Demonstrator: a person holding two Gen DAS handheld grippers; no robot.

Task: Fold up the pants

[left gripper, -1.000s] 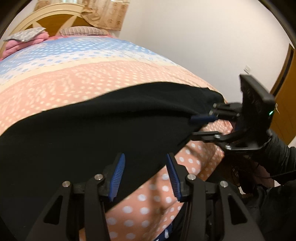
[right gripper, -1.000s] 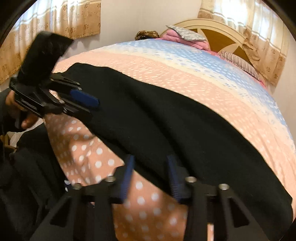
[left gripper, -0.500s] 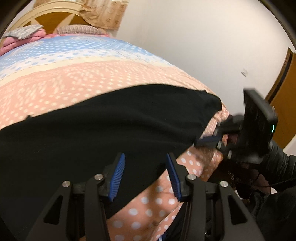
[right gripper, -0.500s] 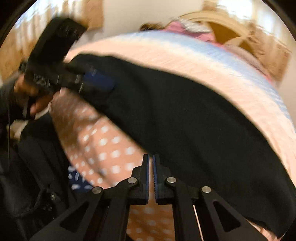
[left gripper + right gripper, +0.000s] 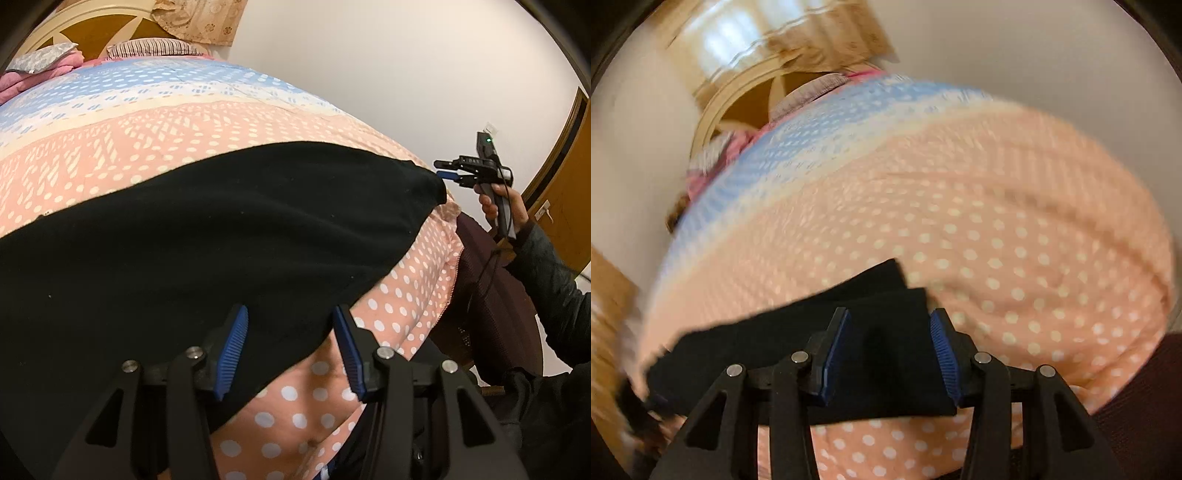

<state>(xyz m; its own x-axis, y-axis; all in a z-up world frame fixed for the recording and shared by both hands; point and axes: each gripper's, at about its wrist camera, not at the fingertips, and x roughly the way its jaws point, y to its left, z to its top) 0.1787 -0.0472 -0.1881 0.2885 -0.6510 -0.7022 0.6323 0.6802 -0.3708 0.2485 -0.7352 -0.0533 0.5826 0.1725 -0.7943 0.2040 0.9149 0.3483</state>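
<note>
pants (image 5: pixel 207 236) spread at our 12 | left gripper (image 5: pixel 291 350) released over hem | right gripper (image 5: pixel 890 350) jaws just opened, pant end between, ungripped | dotted bedspread (image 5: pixel 184 122) beneath

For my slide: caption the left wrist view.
Open left gripper over black pants on a polka-dot bedspread.

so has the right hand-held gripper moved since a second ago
Yes. In the left wrist view the right hand-held gripper has swung up and away along the bed's edge to the far corner of the black pants, nearer the door. Its jaws have just opened.
</note>
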